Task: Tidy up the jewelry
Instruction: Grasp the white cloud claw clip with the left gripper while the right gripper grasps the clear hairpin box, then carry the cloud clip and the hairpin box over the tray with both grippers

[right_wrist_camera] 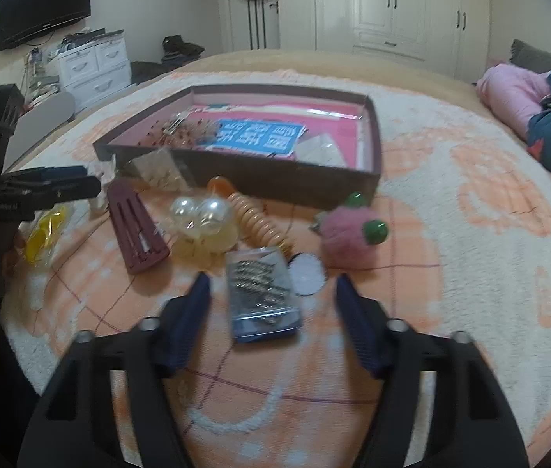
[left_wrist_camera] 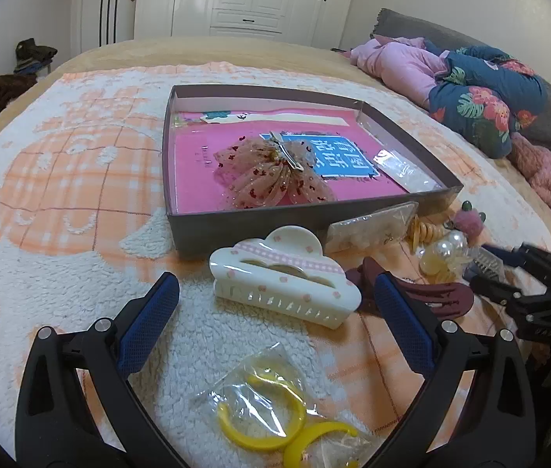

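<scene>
Blue clip box [right_wrist_camera: 264,296] lengthwise toward tray [right_wrist_camera: 236,179]

Blanket-covered bed [left_wrist_camera: 80,202] carries box [left_wrist_camera: 182,230], hair claw [left_wrist_camera: 287,284], bagged hoops [left_wrist_camera: 267,417]

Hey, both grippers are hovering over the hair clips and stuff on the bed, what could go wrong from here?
1. The right hand-held gripper is open around the small clear box of pins; the smooth box may slip or tip on the soft blanket.
2. The left hand-held gripper straddles the white claw clip, but the maroon clip lies right beside its right finger and may get nudged.
</scene>
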`<state>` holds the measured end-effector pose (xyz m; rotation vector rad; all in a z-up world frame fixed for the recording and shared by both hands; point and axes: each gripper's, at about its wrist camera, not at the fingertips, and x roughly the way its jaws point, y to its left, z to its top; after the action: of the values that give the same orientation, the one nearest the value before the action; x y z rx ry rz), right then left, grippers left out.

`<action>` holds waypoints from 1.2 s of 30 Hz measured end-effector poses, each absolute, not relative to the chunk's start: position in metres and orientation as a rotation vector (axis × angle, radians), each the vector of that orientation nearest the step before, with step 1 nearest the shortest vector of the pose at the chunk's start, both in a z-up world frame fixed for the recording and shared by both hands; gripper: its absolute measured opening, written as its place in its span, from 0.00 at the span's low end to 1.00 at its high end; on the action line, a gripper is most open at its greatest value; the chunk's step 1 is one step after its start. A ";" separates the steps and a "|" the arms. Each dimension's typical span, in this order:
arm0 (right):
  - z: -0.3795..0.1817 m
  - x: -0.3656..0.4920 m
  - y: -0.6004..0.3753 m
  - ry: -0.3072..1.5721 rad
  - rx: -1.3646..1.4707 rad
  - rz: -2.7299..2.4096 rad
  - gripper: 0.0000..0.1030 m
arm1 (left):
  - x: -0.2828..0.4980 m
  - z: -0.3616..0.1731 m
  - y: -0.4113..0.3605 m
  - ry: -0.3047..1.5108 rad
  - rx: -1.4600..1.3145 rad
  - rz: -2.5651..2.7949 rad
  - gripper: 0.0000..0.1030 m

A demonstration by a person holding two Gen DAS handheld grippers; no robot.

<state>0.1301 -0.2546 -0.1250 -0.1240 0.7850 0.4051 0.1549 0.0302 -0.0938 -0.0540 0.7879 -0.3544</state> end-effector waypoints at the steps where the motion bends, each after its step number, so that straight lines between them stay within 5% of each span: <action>1: -0.126 0.129 -0.254 0.781 -0.131 0.406 0.47 | 0.157 -0.094 0.031 0.790 -0.062 -0.357 0.89; 4: -0.125 0.127 -0.253 0.778 -0.132 0.427 0.33 | 0.161 -0.095 0.031 0.795 -0.071 -0.365 0.89; 16: -0.125 0.125 -0.254 0.773 -0.116 0.429 0.31 | 0.169 -0.099 0.028 0.811 -0.097 -0.416 0.62; 36: -0.108 0.117 -0.260 0.729 -0.092 0.406 0.30 | 0.145 -0.073 0.046 0.715 -0.151 -0.399 0.61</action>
<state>0.1169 -0.2596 -0.1079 -0.0922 0.7290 0.4064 0.1450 0.0458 -0.0728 -0.1511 0.7146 -0.3990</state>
